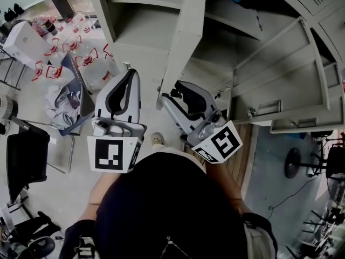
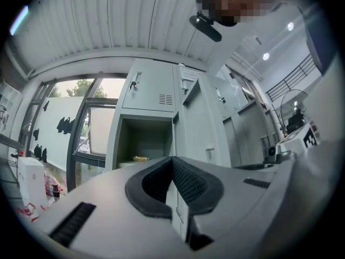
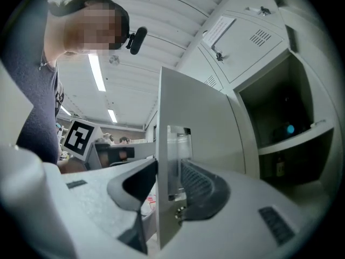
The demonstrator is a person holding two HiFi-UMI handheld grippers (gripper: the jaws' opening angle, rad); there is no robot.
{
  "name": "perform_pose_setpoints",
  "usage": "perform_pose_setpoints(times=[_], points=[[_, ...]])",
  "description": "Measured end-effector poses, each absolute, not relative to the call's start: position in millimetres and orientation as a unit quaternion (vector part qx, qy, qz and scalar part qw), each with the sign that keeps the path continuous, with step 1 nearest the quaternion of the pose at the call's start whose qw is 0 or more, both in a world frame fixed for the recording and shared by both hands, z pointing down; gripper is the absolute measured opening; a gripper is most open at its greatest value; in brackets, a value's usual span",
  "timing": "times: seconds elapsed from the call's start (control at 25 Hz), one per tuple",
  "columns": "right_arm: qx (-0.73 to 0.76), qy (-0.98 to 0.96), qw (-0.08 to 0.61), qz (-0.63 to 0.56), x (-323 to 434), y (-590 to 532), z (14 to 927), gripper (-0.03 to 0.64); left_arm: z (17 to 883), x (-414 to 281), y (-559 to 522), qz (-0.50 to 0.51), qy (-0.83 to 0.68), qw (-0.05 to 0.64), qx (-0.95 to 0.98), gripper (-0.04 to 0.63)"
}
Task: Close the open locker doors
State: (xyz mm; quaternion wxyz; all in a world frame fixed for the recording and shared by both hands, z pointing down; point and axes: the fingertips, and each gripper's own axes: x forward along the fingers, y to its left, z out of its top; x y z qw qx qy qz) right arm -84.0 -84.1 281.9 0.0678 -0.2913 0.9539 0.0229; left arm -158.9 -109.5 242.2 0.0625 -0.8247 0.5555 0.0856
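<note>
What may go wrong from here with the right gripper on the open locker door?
The right gripper straddles the edge of the locker door at its latch plate. If the door is swung fully shut like this, the jaw on the inner side may be pinched against the locker frame.

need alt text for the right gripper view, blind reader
The right gripper clamps the edge of an open grey locker door, seen edge-on. To its right an open locker compartment stands dark, with a shelf; a person stands at left.

The locker door (image 3: 199,117) stands between the right tool's (image 3: 168,169) jaws.
</note>
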Motion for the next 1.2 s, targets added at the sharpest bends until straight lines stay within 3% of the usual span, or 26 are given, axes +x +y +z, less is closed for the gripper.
perform_pose_setpoints(times=[1.2], points=[[-0.170,0.984,0.054,-0.027,-176.2,-121.1,285.6,0.115,260.2,-249.5,-94.3,0.051,0.693,0.050,-0.717,0.003]])
